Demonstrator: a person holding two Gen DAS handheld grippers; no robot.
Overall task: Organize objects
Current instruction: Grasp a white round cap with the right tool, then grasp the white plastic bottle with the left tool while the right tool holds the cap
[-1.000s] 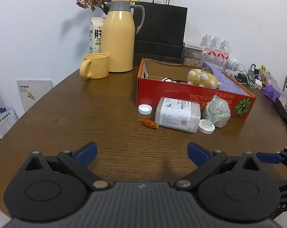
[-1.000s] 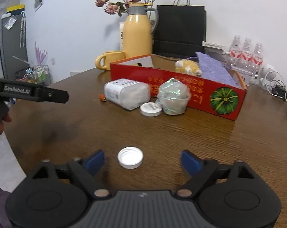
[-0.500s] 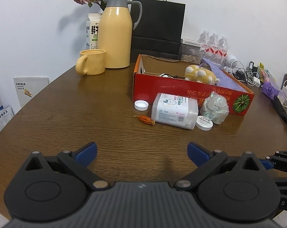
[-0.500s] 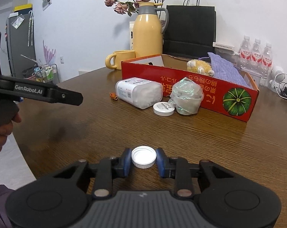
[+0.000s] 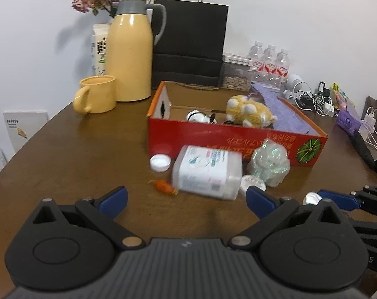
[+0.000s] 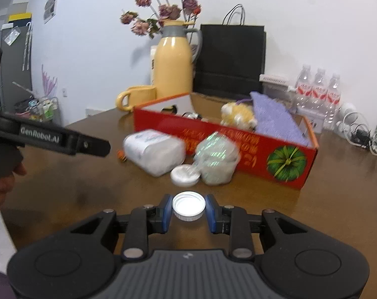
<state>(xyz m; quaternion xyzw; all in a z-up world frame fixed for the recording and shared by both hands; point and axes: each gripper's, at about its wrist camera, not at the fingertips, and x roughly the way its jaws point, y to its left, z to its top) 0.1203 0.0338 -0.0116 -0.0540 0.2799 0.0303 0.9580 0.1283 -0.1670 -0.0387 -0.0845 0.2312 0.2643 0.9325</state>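
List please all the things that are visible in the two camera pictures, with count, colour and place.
red box: 1, red, middle of table
plush toy: 1, yellow and white, inside the box
purple cloth: 1, lilac, inside the box
plastic container: 1, white, lying in front of the box
wrapped bundle: 1, clear and greenish, beside the container
caps on table: 2, white, near the container
thermos: 1, yellow, behind the box
mug: 1, yellow, beside the thermos
paper bag: 1, black, at the wall
water bottles: 3, clear, far right
left gripper: fingers open, nothing between
right gripper: fingers shut on white cap
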